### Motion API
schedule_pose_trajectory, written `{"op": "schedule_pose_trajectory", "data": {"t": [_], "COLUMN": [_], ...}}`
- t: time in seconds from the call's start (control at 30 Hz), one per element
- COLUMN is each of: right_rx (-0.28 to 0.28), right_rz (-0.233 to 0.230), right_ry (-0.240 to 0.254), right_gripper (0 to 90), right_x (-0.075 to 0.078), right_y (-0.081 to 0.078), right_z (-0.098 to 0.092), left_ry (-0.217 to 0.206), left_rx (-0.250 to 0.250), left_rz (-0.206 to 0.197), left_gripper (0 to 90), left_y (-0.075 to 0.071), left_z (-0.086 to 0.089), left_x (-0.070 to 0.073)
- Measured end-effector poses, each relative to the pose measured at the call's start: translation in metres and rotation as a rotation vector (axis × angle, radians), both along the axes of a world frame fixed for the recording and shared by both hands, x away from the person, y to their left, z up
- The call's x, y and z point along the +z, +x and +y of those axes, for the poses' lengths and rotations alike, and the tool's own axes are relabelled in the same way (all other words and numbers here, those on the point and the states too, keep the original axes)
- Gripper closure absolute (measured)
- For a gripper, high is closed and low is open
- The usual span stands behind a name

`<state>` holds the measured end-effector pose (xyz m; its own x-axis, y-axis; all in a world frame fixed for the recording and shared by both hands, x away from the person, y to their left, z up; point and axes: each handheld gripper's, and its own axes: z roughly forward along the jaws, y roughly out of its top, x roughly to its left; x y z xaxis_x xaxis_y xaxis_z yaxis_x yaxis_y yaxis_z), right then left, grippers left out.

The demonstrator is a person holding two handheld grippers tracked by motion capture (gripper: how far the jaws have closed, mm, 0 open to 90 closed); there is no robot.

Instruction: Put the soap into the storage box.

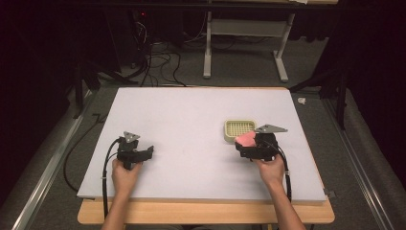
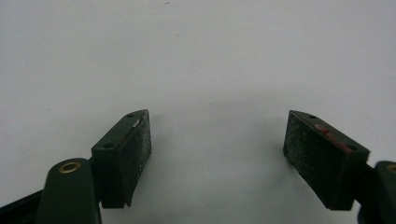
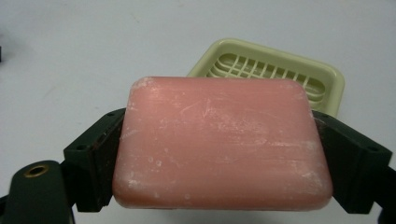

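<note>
My right gripper (image 3: 219, 154) pinches a pink rectangular bar of soap (image 3: 219, 144) by its short ends, level, probably so it drops flat. The pale yellow slotted plastic soap dish (image 3: 280, 70) sits just ahead. My left gripper (image 2: 217, 149) rests spread, empty, well aside.

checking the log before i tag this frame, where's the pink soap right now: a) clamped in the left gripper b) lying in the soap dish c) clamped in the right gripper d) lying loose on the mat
c: the right gripper has its jaws pressed on both ends of the pink soap, just short of the soap dish.
</note>
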<state>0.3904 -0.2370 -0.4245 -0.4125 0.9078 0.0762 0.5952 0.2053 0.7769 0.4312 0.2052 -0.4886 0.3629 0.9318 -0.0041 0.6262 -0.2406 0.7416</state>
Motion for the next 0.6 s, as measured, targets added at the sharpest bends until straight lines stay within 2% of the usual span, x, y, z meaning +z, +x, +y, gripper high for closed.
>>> {"op": "schedule_pose_trajectory", "data": {"t": [0.3, 0.6], "right_rx": [-0.009, -0.026], "right_rz": [0.01, 0.031], "right_ry": [-0.015, -0.006], "right_gripper": [13.6, 13.6], "right_x": [0.003, 0.003], "right_y": [0.016, 0.028], "right_z": [0.004, 0.005], "left_ry": [-0.001, -0.001], "left_rx": [0.001, 0.001], "left_rz": [0.0, 0.0], "left_gripper": [23.7, 23.7], "left_y": [0.0, 0.0], "left_z": [0.0, 0.0], "left_x": [0.0, 0.0]}}
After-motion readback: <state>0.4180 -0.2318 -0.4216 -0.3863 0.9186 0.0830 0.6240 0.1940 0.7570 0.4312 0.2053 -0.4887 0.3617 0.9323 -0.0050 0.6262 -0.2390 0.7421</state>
